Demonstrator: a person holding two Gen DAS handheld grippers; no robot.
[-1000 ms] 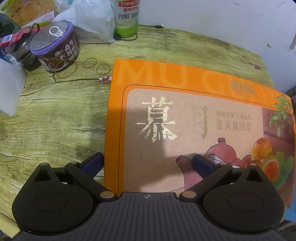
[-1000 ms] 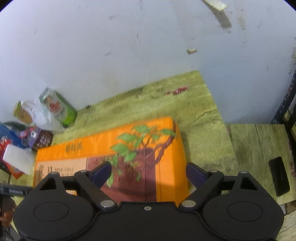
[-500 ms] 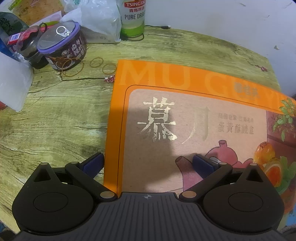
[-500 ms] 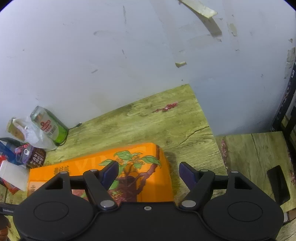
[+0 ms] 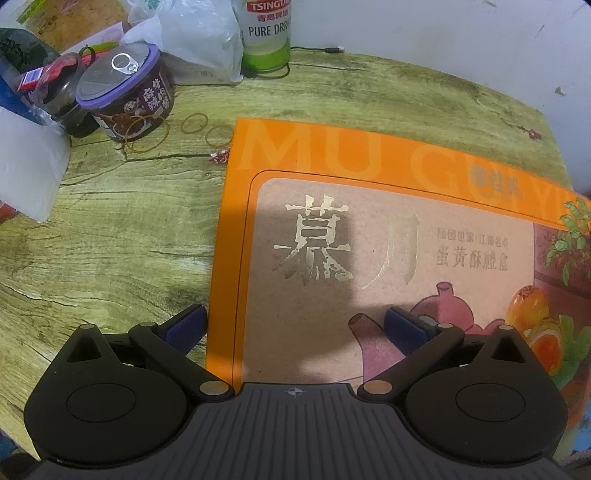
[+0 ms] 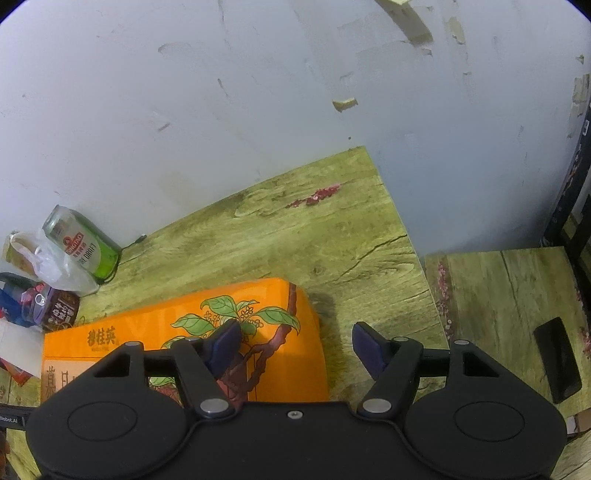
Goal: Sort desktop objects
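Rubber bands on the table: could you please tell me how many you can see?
4: two small rubber bands lie apart left of the orange gift box; two larger ones overlap against the purple-lidded can. More may be hidden.

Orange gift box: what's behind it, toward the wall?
Behind the orange gift box lie rubber bands, then a green beer can at the wall. The box hides the table beneath it.

Orange box (image 5: 369, 229) fills counter (image 5: 103, 236) middle. Left of box: bare counter, open passage. Behind box to wall: free strip, rubber bands (image 5: 195, 123) only. Far left of box, blocked: purple-lid tub (image 5: 125, 99), plastic bag (image 5: 199, 40), beer can (image 5: 267, 33). Right of box: narrow bare counter to edge.
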